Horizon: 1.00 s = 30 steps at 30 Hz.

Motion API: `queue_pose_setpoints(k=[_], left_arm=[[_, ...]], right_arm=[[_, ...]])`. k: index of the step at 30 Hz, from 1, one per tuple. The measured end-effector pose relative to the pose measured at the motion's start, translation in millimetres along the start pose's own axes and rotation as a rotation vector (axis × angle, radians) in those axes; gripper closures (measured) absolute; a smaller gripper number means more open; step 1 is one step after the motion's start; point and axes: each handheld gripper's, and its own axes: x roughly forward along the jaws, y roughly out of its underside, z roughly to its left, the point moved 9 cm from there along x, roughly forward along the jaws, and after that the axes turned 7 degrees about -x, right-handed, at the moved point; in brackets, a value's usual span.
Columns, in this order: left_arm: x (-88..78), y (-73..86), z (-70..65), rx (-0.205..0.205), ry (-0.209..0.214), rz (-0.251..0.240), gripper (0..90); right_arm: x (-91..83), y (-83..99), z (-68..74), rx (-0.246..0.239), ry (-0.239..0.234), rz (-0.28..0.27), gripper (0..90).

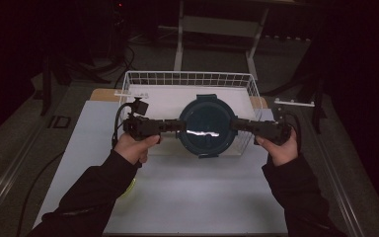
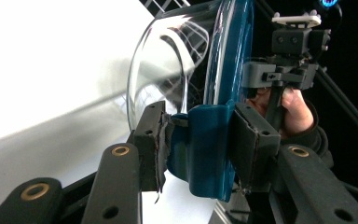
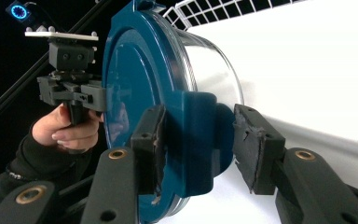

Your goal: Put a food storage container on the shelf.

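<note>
A round clear container [image 1: 207,127] with a dark teal lid (clip tabs at its sides) hangs above the white table [image 1: 192,192], before a wire basket [image 1: 190,81]. The left gripper [image 1: 180,126] pinches one tab; the right gripper [image 1: 234,123] brackets the opposite tab.

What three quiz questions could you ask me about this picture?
1. True or false: the container has a red lid.
2. What holds the container? A) one gripper B) both grippers C) a bare hand
3. What white wire thing stands behind the container?

Key:
1. False: the lid is blue.
2. B: the left gripper and the right gripper each clamp a side latch.
3. The basket.
</note>
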Motion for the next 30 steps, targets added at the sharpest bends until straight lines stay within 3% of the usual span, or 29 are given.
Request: queue_pose_setpoints(k=[7, 12, 15, 18, 23, 27, 30], left_arm=[[-5.5, -20.2, 10.3, -0.018, -0.01, -0.031, 57.8], [-5.9, -28.3, 19.7, -0.034, -0.017, -0.02, 57.6], [-6.3, -36.0, 25.5, -0.062, -0.017, -0.043, 57.6], [-6.8, -40.1, 26.2, -0.06, -0.015, -0.055, 57.5], [-6.3, -45.4, 35.8, -0.118, 0.022, -0.032, 57.0], [-3.0, -52.0, 41.8, -0.139, 0.018, -0.027, 55.5], [-1.1, -55.6, 46.6, -0.16, 0.02, -0.026, 54.7]], right_arm=[[16.3, -23.4, -8.0, 0.012, 0.003, 0.005, 55.5], [24.2, -28.3, -12.9, 0.027, 0.013, 0.016, 55.4], [31.0, -31.4, -19.2, 0.065, 0.011, 0.014, 55.5], [32.4, -35.8, -20.1, 0.067, 0.016, 0.01, 55.4], [37.5, -43.0, -22.1, 0.098, 0.036, 0.034, 55.1], [40.9, -44.8, -28.9, 0.149, 0.032, 0.039, 53.5], [42.8, -45.5, -32.2, 0.144, 0.045, 0.042, 52.5]])
